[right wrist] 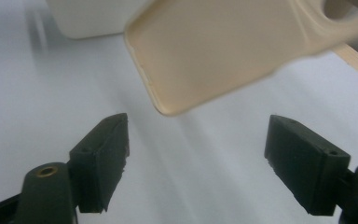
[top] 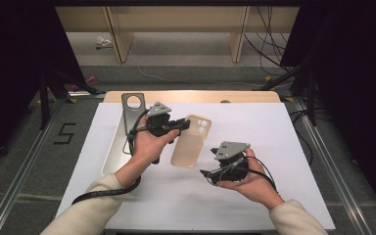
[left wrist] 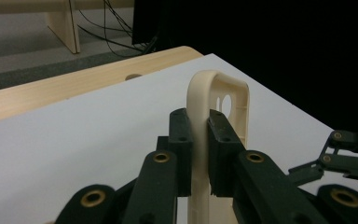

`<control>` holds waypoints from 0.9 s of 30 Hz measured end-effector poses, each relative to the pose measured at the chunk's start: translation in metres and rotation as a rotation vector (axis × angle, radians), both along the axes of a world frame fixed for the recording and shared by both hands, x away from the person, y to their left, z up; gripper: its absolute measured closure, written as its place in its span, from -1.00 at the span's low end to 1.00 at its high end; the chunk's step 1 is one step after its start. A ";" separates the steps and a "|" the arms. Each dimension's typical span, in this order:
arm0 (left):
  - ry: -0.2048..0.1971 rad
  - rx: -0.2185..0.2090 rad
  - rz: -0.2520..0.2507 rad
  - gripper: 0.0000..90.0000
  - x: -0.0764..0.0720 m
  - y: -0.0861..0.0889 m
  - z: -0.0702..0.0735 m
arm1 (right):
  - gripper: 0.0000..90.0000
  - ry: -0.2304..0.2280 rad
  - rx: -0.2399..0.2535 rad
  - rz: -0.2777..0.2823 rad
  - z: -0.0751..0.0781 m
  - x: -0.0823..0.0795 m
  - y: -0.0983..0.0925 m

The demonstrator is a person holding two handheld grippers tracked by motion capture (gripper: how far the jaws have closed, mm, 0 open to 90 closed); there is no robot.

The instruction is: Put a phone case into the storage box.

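The beige phone case [top: 192, 142] is the landmark here. It hangs above the white counter [top: 274, 147], its long axis running from the camera-cutout end, which points toward the far wooden edge of the counter, down to the plain end, which points back toward the person. In the high view it leans slightly, the cutout end a little right of the plain end. In the left gripper view the case stands on edge, one long rim facing the camera, the cutout end rising away from it.

The left tool [top: 180, 125] is clamped on the case: its black pads [left wrist: 219, 140] press either side of one long rim, just short of the cutout end. The left hand [top: 149, 142] carries it from the case's left.

The right tool [top: 210, 164] sits just off the case's plain end, on its right, with the jaws standing wide apart and nothing between them; in the right gripper view the case's hollow inner face floats above and beyond them.

A grey metal tray [top: 120, 142] lies on the counter left of the case.
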State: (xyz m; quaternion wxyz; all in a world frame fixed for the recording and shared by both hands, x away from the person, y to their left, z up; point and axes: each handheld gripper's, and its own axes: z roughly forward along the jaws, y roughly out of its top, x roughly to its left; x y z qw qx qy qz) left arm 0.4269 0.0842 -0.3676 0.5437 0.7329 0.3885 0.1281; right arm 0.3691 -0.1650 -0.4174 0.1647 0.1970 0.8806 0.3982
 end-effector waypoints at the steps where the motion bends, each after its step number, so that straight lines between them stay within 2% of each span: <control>1: -0.010 -0.003 -0.003 0.81 -0.001 0.004 0.001 | -0.51 0.000 0.008 -0.007 0.000 0.001 -0.002; 6: -0.066 -0.030 -0.013 0.81 -0.007 0.020 0.005 | -0.61 0.002 0.045 -0.045 -0.001 0.003 -0.009; 9: -0.086 -0.041 -0.010 0.81 -0.011 0.029 0.007 | -0.62 0.002 0.069 -0.060 0.000 0.004 -0.013; 14: -0.106 -0.061 0.000 0.81 -0.017 0.040 0.008 | -0.62 0.001 0.093 -0.096 -0.003 0.005 -0.020; 27: -0.146 -0.053 0.002 0.81 -0.021 0.055 0.008 | -0.63 -0.003 0.116 -0.144 -0.004 0.004 -0.034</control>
